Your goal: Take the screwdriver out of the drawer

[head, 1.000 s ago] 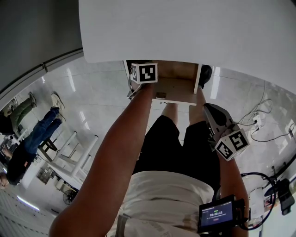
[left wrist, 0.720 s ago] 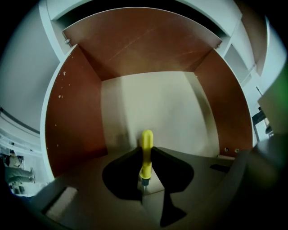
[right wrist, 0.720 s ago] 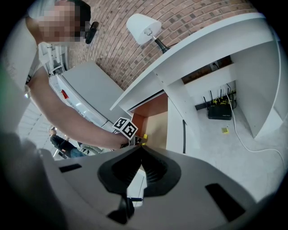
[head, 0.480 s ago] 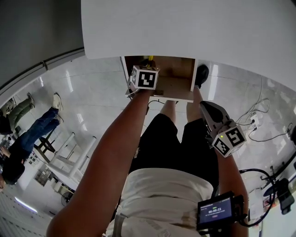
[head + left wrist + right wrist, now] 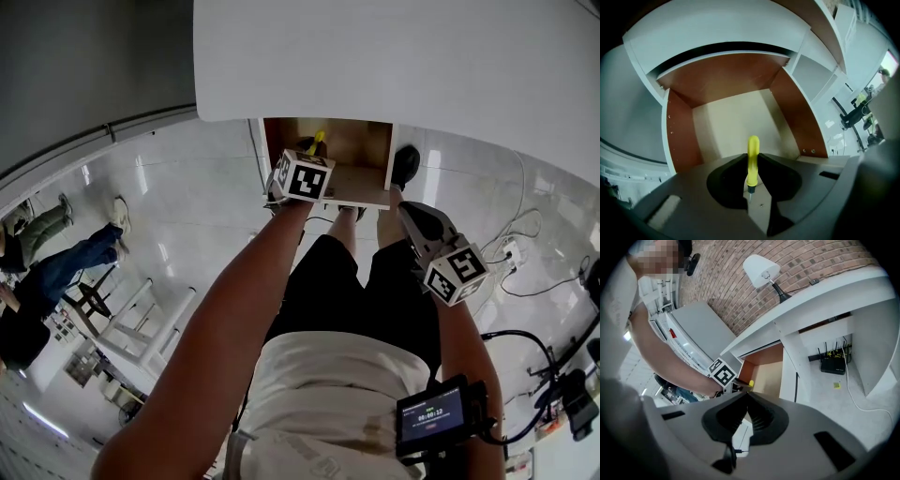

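Two grippers in play, and nearest the body the right gripper point(image 5: 747, 394) hangs by the person's thigh with its jaws pressed together on nothing, well apart from the action. Further out, the left gripper point(image 5: 751, 157) is clamped on the screwdriver point(image 5: 752, 161), pads pinching the slim yellow handle, metal tip pointing back toward the camera and the rounded end poking out past the jaw tips. Beyond it lies the open drawer point(image 5: 726, 79), brown walls and pale floor bare, with the tool held over that floor and, by my reading, off it. Above sits the white desk top point(image 5: 394, 56). The danger: that narrow handle could swivel or slide in such a small pinch and drop back in, or the protruding end could clip the desk's underside on the way out.
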Demonstrator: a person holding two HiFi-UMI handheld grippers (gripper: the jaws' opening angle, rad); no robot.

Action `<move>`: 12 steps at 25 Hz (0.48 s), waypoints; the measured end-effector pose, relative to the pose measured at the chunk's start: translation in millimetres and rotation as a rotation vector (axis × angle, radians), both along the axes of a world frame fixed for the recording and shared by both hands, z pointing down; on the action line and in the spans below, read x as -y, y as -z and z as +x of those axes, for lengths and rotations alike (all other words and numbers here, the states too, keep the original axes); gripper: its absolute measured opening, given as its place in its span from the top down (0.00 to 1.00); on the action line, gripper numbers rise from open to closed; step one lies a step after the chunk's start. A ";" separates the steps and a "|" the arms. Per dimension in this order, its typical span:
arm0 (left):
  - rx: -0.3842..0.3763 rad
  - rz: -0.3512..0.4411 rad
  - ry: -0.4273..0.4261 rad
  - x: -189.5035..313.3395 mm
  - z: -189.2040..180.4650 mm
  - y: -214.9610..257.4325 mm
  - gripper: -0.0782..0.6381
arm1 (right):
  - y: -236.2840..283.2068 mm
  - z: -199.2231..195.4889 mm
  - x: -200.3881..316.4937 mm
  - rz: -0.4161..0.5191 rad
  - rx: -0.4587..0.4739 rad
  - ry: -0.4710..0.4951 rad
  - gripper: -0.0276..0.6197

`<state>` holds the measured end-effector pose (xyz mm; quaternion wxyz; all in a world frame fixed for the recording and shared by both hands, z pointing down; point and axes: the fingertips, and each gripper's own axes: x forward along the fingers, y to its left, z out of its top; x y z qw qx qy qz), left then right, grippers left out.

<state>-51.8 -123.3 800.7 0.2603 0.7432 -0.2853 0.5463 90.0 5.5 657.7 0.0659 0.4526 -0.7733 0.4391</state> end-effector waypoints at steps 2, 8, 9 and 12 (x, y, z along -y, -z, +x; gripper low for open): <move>-0.007 0.007 -0.022 -2.9 3.3 9.4 0.80 | 4.9 -0.8 3.4 0.008 -0.007 0.006 0.95; -0.029 0.014 -0.049 -6.9 5.9 33.8 0.80 | 19.3 -5.1 12.1 0.029 -0.018 0.010 0.95; -0.031 0.017 -0.053 -6.8 6.5 37.8 0.80 | 22.2 -4.9 13.1 0.034 -0.022 0.013 0.95; -0.045 0.026 -0.062 -4.5 12.4 49.7 0.80 | 29.8 -0.4 17.5 0.047 -0.033 0.019 0.95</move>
